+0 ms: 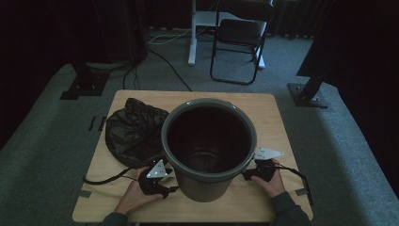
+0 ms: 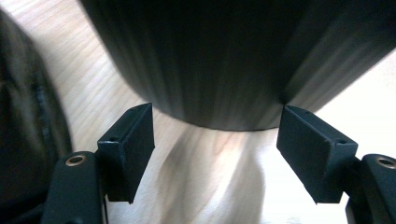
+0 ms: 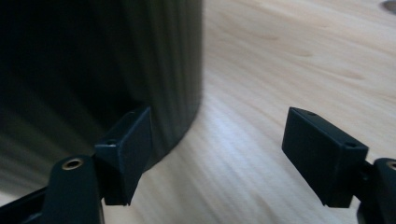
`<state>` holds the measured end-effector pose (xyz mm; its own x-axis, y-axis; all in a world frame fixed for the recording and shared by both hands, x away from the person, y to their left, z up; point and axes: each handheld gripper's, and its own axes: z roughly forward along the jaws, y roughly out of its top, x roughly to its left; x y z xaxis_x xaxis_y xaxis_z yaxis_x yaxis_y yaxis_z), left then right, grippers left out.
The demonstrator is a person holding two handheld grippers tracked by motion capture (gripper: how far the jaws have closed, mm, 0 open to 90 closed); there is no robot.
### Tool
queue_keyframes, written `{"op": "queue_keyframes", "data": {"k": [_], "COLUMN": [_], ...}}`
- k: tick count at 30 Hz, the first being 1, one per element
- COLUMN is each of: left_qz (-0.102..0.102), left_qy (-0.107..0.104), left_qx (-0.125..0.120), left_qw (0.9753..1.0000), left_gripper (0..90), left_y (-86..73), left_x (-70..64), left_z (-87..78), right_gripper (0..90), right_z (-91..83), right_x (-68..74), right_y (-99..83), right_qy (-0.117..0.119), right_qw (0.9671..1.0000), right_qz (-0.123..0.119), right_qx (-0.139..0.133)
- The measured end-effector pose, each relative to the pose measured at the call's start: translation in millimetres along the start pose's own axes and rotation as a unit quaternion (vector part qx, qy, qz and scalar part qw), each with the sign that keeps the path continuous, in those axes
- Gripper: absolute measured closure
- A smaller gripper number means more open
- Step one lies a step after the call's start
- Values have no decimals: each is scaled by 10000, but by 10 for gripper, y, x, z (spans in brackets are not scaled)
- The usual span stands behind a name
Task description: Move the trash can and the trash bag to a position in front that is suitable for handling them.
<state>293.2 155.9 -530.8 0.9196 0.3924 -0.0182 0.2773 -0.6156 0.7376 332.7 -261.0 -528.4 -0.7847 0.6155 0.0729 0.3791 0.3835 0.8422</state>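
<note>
Now both tongs spread, L tongs (image 2: 215, 140) & R tongs (image 3: 217, 149) flanking grey ribbed bin (image 1: 209, 146) base on worktop (image 1: 277, 127), black bag (image 1: 134, 132) w/ bin's left.

No legible text or labels

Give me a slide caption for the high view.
Open grippers, left and right, flank an empty grey bin beside a black bag.

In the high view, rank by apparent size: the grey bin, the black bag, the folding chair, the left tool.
1. grey bin, though it rises towards the camera.
2. black bag.
3. folding chair, farther off, so its rank against the bag is unsure.
4. left tool.
</note>
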Motion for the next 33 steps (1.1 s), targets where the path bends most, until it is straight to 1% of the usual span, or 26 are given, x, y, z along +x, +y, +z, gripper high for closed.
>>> {"op": "queue_keyframes", "data": {"k": [3, 5, 11, 13, 14, 15, 16, 19, 21, 22, 24, 26, 27, 28, 29, 31, 33], "left_qz": [4, -2, 30, 72, 169, 277, 335, 309, 310, 291, 331, 325, 309, 322, 325, 247, 164], "left_qy": [-226, -294, -328, -324, -230, -108, -68, -124, -176, -193, -216, -235, -249, -187, -98, 42, 200], "left_qx": [-87, -94, -38, 36, 157, 253, 279, 230, 232, 222, 253, 257, 262, 256, 311, 360, 397], "left_qw": [9997, 9995, 9995, 9994, 9995, 9992, 9990, 9992, 9991, 9991, 9989, 9989, 9989, 9990, 9989, 9990, 9989], "left_gripper": [278, 278, 277, 276, 276, 276, 276, 273, 273, 274, 274, 276, 288, 313, 328, 315, 307], "left_y": [18, 18, 29, 38, 54, 72, 84, 97, 105, 109, 118, 118, 116, 111, 102, 62, 7], "left_x": [-2, 0, 9, 4, -18, -48, -57, -50, -50, -58, -58, -53, -49, -42, -29, -5, 16], "left_z": [6, 13, 10, 15, 29, 48, 61, 88, 94, 102, 104, 104, 97, 87, 69, 26, -35], "right_gripper": [302, 337, 419, 436, 438, 443, 447, 447, 449, 450, 450, 437, 405, 379, 360, 314, 283], "right_z": [-14, -27, -56, -76, -87, -100, -111, -148, -169, -178, -196, -205, -204, -196, -184, -156, -136], "right_x": [3, 8, 17, 23, 28, 38, 46, 40, 24, 22, 19, 16, 18, 20, 19, 3, -35], "right_y": [0, -1, -3, -6, -8, -10, -14, -29, -49, -56, -65, -71, -72, -75, -79, -98, -121], "right_qy": [157, 245, 517, 629, 738, 788, 789, 757, 806, 836, 881, 928, 935, 930, 867, 566, 254], "right_qw": [9999, 9997, 9985, 9978, 9970, 9966, 9965, 9967, 9964, 9962, 9957, 9953, 9951, 9951, 9956, 9973, 9985], "right_qz": [-29, -66, -152, -194, -213, -249, -264, -281, -244, -240, -256, -252, -265, -271, -282, -321, -254], "right_qx": [27, 34, 36, 48, 51, 66, 66, 83, 73, 73, 94, 126, 166, 198, 230, 326, 411]}}
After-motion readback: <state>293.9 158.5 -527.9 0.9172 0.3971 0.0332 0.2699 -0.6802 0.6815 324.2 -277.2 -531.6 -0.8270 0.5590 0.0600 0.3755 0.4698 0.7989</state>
